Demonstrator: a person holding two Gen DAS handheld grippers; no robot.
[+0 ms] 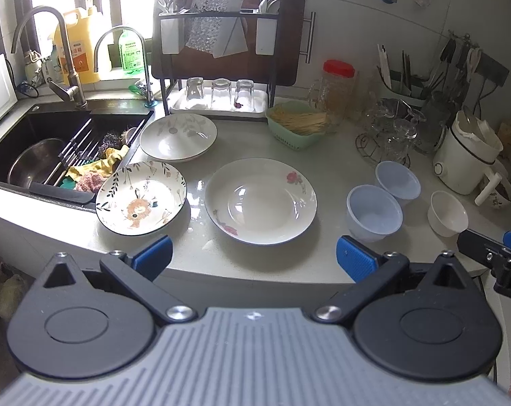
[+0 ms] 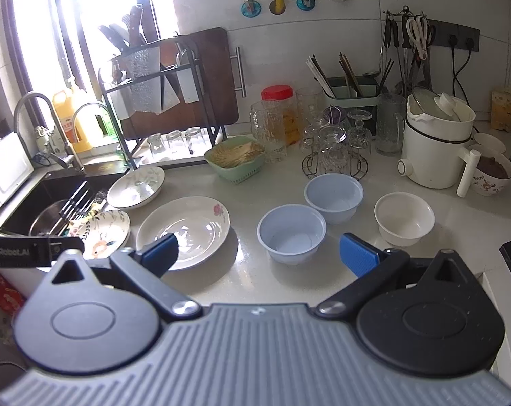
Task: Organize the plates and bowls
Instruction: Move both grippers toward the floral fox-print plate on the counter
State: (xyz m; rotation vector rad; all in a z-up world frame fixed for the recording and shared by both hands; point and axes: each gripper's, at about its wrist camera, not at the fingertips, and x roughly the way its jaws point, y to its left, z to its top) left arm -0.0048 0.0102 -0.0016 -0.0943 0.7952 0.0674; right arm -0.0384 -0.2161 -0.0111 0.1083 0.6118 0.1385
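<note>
Plate just ahead of wide-open left claw

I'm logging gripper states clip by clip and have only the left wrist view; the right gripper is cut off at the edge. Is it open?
Observer: Yes, the right gripper is open, jaws wide, holding nothing.
Operator: What lies ahead of it?
Observer: The nearer blue bowl, in line with the gap, untouched.
Operator: Anything beyond the white pot?
Observer: A plain white cup stands behind the patterned cup beside the pot.
</note>
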